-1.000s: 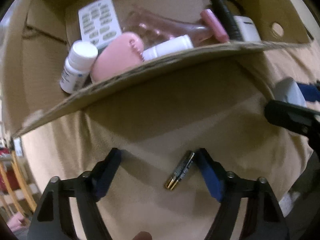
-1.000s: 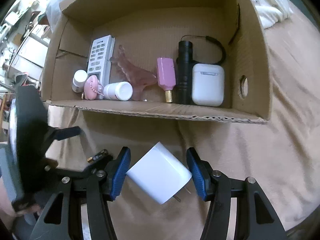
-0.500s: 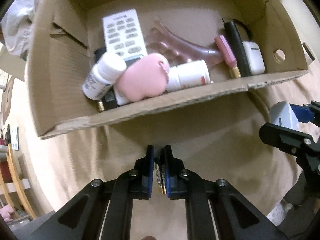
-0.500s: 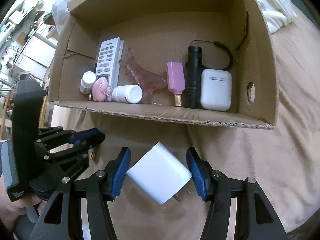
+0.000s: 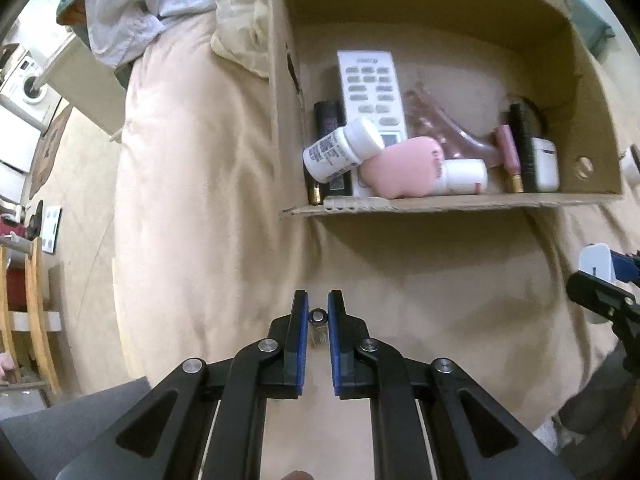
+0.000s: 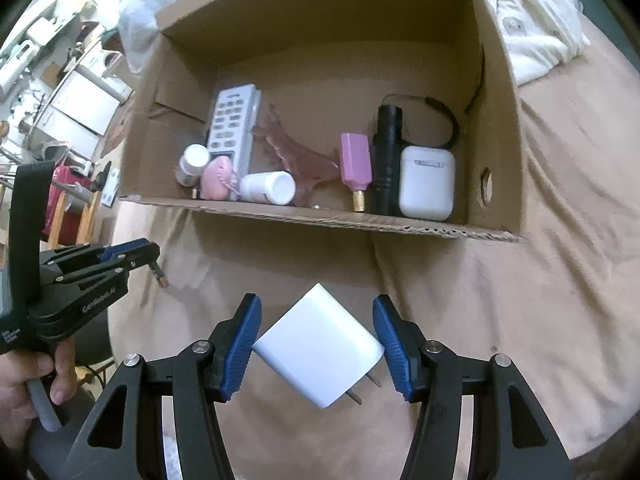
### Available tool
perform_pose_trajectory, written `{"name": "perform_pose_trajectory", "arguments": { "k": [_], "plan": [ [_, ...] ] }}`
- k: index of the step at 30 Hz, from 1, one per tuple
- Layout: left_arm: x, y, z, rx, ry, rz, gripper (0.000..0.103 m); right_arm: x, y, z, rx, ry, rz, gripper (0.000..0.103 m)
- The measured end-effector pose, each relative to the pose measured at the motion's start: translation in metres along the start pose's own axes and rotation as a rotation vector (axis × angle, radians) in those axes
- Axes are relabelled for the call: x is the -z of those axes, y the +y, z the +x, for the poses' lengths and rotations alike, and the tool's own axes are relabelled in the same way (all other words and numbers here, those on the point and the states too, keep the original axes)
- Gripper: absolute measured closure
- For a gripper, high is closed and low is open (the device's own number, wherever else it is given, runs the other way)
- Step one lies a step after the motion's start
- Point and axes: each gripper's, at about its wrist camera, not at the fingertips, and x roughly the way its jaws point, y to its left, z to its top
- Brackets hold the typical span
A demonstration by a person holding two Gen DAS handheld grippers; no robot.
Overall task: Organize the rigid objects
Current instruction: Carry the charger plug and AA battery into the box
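Batteries first: left hand-held gripper (image 5: 318,320) is clenched on what look like two slim batteries (image 5: 318,325), pinched endwise between the blue pads so one terminal faces the camera. In the right wrist view the same pair (image 6: 157,271) pokes out below the left gripper's tips, clear of the blanket. Held lengthwise this way, they should drop into the box without rolling off the pads.

Right hand-held gripper (image 6: 317,344) grasps a white wall charger (image 6: 318,346) corner to corner, prongs angled down and to the right. The diagonal hold looks secure, though the charger could twist if knocked against the box wall.

Cardboard box (image 6: 496,128) sits on a bed covered with a beige blanket (image 6: 520,300), open side up, its near wall low and facing both grippers. Already inside, along the near wall: white remote (image 6: 234,128), two white pill bottles (image 6: 269,187), pink pouch (image 6: 217,179), translucent pink scraper-like piece (image 6: 296,152), small pink bottle (image 6: 355,158), black flashlight (image 6: 387,160), white earbud case (image 6: 426,182). In the left view a dark cylindrical item (image 5: 329,120) lies beside the remote.

Judgement: sorting well advanced; both held items appear bound for the box. Free floor remains toward the back, so either load can clear the low front wall and go down behind the row. A person's hand (image 6: 28,376) grips the left tool's handle.
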Motion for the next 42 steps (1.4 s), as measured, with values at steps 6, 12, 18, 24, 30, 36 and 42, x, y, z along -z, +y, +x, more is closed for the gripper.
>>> {"name": "perform_pose_trajectory", "arguments": {
  "k": [6,12,18,24,30,36,42],
  "plan": [
    [0.005,-0.016,-0.035,0.043,-0.068,0.0,0.094,0.001,0.004,-0.026,-0.024,-0.051,-0.014,0.042],
    [-0.006,-0.031,-0.076,0.047,-0.152,0.006,0.094,-0.016,0.008,-0.051,-0.044,-0.126,-0.022,0.042],
    [-0.04,-0.037,-0.096,0.036,-0.21,0.031,0.094,-0.047,0.011,-0.062,-0.049,-0.172,-0.032,0.042],
    [-0.07,-0.054,-0.089,0.031,-0.218,0.071,0.094,-0.081,0.012,-0.057,-0.025,-0.187,-0.058,0.042],
    [-0.09,-0.073,-0.062,0.024,-0.185,0.105,0.094,-0.099,0.003,-0.038,-0.03,-0.17,-0.038,0.042],
    [-0.097,-0.082,-0.031,-0.003,-0.155,0.125,0.094,-0.104,-0.005,-0.018,-0.038,-0.141,-0.011,0.042],
    [-0.097,-0.083,-0.006,-0.021,-0.128,0.133,0.094,-0.105,-0.007,0.003,-0.032,-0.108,-0.005,0.042]
  ]
}}
